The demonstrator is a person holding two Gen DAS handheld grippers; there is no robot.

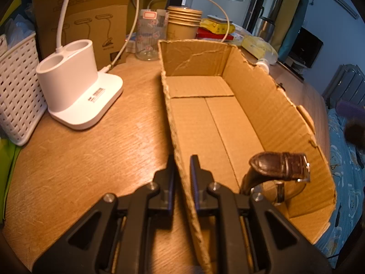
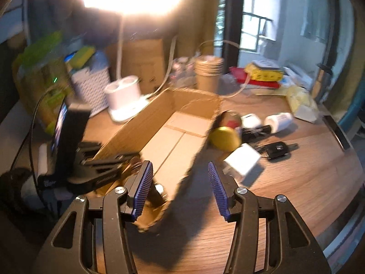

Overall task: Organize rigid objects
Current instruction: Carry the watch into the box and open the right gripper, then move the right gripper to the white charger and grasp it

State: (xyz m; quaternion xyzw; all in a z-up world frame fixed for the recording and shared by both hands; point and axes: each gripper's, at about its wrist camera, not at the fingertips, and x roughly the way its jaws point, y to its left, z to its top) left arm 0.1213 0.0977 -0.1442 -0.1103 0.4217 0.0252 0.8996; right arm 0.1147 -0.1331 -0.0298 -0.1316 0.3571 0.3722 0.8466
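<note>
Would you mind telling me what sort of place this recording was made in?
Most likely a bedroom or dorm room with a cluttered wooden desk: a white desk lamp base stands on it, a stack of paper cups at the back, and patterned bedding beside it.

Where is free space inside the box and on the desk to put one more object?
The cardboard box floor is bare from its far wall up to the watch at the near right corner. Wood desk is bare between the lamp base and the box's left wall, which the left gripper straddles. Right of the box it is crowded: yellow lid, white charger, car key.
</note>
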